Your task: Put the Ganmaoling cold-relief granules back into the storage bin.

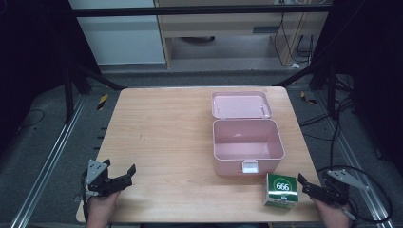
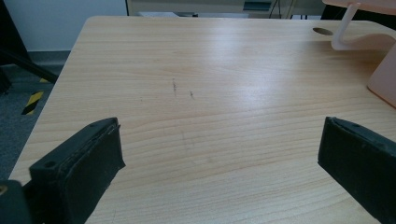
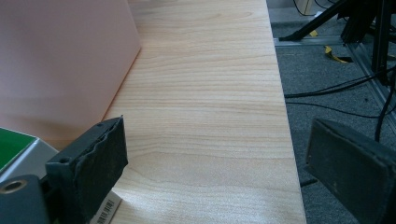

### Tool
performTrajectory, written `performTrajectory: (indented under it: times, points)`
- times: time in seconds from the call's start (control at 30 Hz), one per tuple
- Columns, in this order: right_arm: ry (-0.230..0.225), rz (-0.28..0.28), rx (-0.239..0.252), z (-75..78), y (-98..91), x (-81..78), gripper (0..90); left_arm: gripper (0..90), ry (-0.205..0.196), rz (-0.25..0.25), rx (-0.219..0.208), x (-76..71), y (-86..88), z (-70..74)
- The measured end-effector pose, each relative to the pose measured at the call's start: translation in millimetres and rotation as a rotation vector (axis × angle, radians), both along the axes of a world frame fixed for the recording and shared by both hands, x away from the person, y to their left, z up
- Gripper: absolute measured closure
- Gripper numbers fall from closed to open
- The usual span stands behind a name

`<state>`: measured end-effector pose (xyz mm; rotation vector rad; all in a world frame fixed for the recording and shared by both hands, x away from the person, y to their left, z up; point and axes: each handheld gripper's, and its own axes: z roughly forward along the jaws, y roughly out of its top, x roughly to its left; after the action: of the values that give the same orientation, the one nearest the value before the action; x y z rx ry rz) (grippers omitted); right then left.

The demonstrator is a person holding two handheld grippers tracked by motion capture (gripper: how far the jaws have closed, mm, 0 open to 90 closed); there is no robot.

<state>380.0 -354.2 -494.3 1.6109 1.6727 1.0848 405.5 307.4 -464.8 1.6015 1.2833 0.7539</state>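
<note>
At the left edge of the counter point(image 1: 166, 142) our left gripper point(image 1: 119, 175) waits with its jaws spread over bare wood, well apart from everything, probably because this step needs one hand. Mid-counter, the pink storage box point(image 1: 247, 145) stands with its lid point(image 1: 241, 105) thrown back, ready to take something. Just in front of its right corner sits the green carton point(image 1: 282, 190), and our right gripper point(image 1: 304, 183) is beside it, jaws spread and holding nothing, likely lining up to grasp it.

High view: overhead from near edge, facing forward and down, whole table point(image 1: 166, 142) in frame. Left claw view: low, close over tabletop, facing far edge. Right claw view: low, close, along right edge. Shared by all: pink box point(image 1: 247, 142), wood top.
</note>
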Motion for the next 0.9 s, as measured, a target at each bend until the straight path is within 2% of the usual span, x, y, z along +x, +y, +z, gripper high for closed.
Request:
performTrajectory:
  times: [0.13, 0.33, 0.37, 0.47, 0.6, 0.67, 0.7, 0.73, 0.77, 0.87, 0.9]
  points:
    - [0.009, -0.006, 0.010, 0.4, -1.3, 0.4, 5.9, 0.0, 0.001, -0.002, 0.002, -0.4, -0.5, 0.1]
    - [0.045, 0.007, 0.031, 6.2, -3.6, 3.7, 6.1, 0.0, 0.012, -0.017, -0.019, -0.8, -0.4, -0.6]
    - [0.070, 0.005, 0.023, 9.2, -3.8, 5.2, 6.0, 0.0, 0.010, -0.020, -0.026, -0.6, -0.2, -0.5]
    - [0.090, 0.014, 0.023, 10.7, -5.8, 6.1, 6.0, 0.0, 0.009, -0.023, -0.021, -0.5, -0.8, -0.2]
    - [0.165, 0.046, -0.024, 9.5, -11.0, 7.9, 5.9, 0.0, 0.012, -0.032, -0.021, -0.7, -2.6, -0.5]
    - [0.177, 0.061, -0.030, 9.9, -12.7, 8.2, 5.8, 0.0, 0.013, -0.033, -0.021, -0.7, -2.8, -0.5]
    - [0.213, 0.086, -0.048, 12.3, -14.3, 9.2, 4.9, 0.0, 0.008, -0.032, -0.017, -0.2, -3.0, -0.5]
    - [0.213, 0.086, -0.048, 12.3, -14.3, 9.2, 4.9, 0.0, 0.008, -0.032, -0.017, -0.2, -3.0, -0.5]
    - [0.246, 0.120, -0.086, 16.1, -15.9, 10.5, 3.8, 0.0, 0.013, -0.035, -0.023, -0.5, -3.3, -0.4]
    - [0.272, 0.152, -0.103, 19.8, -17.4, 11.7, 3.0, 0.0, 0.015, -0.035, -0.025, -0.4, -3.1, -0.4]
    - [0.313, 0.188, -0.121, 22.4, -18.6, 13.0, 1.1, 0.0, 0.017, -0.038, -0.028, -0.2, -2.8, -0.4]
